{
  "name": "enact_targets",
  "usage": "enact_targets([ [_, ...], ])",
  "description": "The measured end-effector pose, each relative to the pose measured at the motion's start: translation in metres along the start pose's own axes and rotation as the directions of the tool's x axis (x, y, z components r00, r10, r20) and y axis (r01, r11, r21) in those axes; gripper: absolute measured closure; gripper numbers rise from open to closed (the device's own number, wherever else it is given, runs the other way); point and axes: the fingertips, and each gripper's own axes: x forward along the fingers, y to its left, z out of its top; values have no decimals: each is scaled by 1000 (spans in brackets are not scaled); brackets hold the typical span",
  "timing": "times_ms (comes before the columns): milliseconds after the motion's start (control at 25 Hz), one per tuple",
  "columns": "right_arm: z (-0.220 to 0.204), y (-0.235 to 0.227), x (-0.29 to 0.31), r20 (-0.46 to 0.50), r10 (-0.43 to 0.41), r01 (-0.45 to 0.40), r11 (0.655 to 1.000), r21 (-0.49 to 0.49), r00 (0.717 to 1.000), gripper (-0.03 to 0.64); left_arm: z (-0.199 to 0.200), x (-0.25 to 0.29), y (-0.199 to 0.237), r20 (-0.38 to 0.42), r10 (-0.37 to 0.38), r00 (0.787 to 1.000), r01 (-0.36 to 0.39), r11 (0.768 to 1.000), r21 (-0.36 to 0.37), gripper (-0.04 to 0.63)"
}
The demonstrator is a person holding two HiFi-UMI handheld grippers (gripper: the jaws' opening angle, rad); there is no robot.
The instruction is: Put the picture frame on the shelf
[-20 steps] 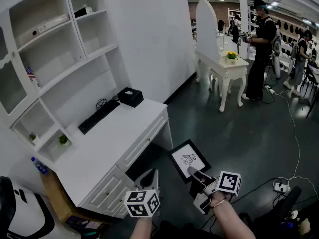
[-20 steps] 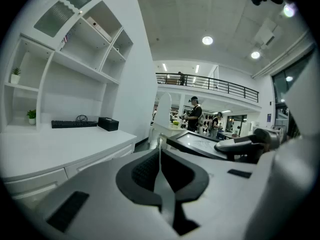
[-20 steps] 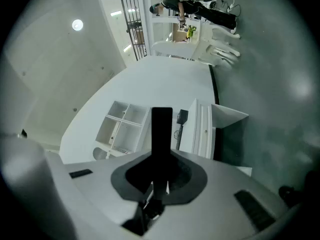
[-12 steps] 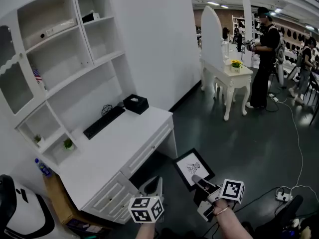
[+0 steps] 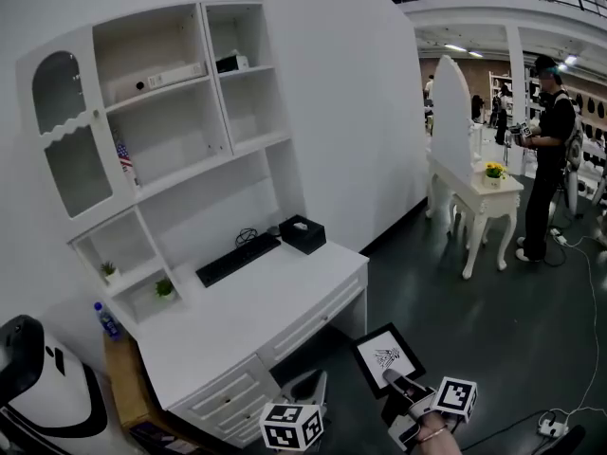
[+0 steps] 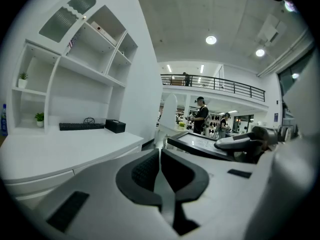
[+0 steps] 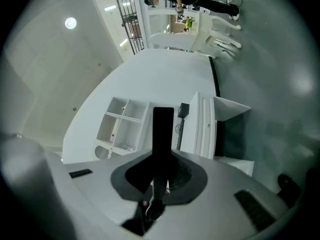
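Head view, square black-rimmed picture frame (image 5: pixel 384 351), edge in right tool (image 5: pixel 392 379)

Black keyboard (image 5: pixel 237 259) and black box (image 5: pixel 303 234) on white desk (image 5: pixel 247 311), near back edge. Bottle with blue cap (image 5: pixel 107 320) just left of desk. Yellow flowers (image 5: pixel 493 171) on white dressing table (image 5: pixel 471 197). Person in black (image 5: pixel 548 159) standing beside it.

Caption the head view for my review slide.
Right hand-held gripper clamps a black-framed picture near the white desk below the white wall shelves; left hand-held gripper shut, empty.
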Motion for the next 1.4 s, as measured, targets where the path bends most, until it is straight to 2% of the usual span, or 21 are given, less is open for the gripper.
enact_targets([
  [200, 12, 6, 30, -15, 27, -26, 999, 27, 1000, 580, 9, 9, 24, 4, 43, 999, -43, 999, -3, 575],
  [400, 38, 7, 67, -5, 18, -18, 999, 30, 1000, 580, 29, 37, 52, 9, 59, 998, -59, 998, 19, 575],
  [920, 117, 9, 233, 3, 27, -27, 999, 23, 1000, 580, 109, 168, 170, 40, 31, 999, -33, 999, 38, 575],
  [1200, 137, 25, 313, -20, 42, -42, 999, 8, 999, 580, 151, 218, 224, 65, 21, 998, -25, 998, 59, 575],
  [1400, 145, 31, 349, -36, 40, -40, 999, 12, 999, 580, 173, 237, 247, 77, 26, 997, -31, 998, 60, 575],
])
